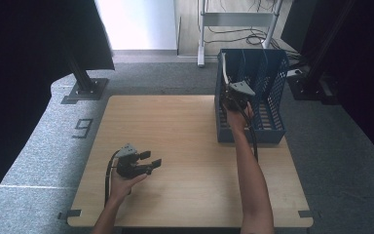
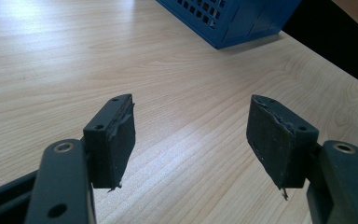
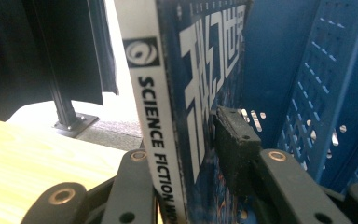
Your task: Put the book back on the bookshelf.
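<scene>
A book (image 3: 168, 107) with a white spine reading "SCIENCE FICTION" is seen standing upright in the blue perforated file rack (image 1: 268, 87) at the far right of the wooden table (image 1: 185, 146). By the look of it, the placing is nearly done: the book is already inside the rack, at its left end, and what is judged to be left is the freeing of the book and the drawing back of the hand.

In the right gripper view, the book is found between the jaws of the right gripper (image 3: 182, 172). The right pad (image 3: 235, 149) lies against or just beside the dark cover, while the left jaw is hidden behind the spine. Whether the book is pinched or just let go cannot be told. In the high view this gripper (image 1: 237, 95) is held over the rack's near left part.

The left gripper (image 2: 191, 140) is held near the left edge of the table, well apart from the rack. Its jaws are spread wide, and nothing is held between them; bare wood is seen beneath.
</scene>
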Motion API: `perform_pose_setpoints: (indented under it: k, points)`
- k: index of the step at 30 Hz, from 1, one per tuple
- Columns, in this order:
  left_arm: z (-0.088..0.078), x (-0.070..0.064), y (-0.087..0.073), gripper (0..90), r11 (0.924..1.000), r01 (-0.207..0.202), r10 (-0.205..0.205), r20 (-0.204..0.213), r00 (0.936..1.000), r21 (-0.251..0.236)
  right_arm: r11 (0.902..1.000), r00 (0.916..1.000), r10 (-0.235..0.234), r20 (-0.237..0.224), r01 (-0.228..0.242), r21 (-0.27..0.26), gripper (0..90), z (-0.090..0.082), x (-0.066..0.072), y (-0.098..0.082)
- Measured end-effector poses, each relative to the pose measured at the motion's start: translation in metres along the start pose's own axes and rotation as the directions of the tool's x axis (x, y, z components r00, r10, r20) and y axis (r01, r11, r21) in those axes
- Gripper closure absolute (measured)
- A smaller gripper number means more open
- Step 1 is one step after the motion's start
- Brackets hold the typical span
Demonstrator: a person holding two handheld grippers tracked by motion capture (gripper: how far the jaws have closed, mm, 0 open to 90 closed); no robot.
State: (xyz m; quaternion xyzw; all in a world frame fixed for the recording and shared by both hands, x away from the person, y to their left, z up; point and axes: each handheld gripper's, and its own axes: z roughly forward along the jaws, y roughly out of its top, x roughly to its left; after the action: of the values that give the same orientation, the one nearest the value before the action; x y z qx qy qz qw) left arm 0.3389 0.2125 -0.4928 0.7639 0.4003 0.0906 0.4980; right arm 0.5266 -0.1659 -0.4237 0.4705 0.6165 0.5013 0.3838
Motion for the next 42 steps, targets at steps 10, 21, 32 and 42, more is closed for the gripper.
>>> perform_pose_setpoints:
  k: [10, 21, 32, 42]
  points:
    - [0.0, -0.001, 0.0, 32.6, 1.0, -0.002, 0.002, 0.002, 1.0, -0.001, 0.9998, 0.9997, 0.008, -0.023, -0.008, 0.017, 60.1, -0.003, 0.0, 0.0]
    - [0.001, -0.002, 0.0, 32.7, 1.0, -0.007, 0.007, 0.007, 1.0, 0.006, 0.9992, 0.9993, 0.031, -0.021, -0.031, -0.024, 47.6, -0.018, -0.001, -0.001]
    - [0.001, -0.002, 0.0, 32.7, 0.9999, -0.012, 0.012, 0.003, 0.9999, 0.012, 0.9993, 0.9983, 0.022, -0.053, -0.023, -0.03, 43.8, -0.033, 0.002, -0.004]
    - [0.002, -0.004, 0.0, 32.7, 0.9998, -0.015, 0.015, -0.001, 0.9999, 0.016, 0.9984, 0.9961, 0.033, -0.082, -0.036, -0.044, 43.1, -0.047, 0.002, -0.005]
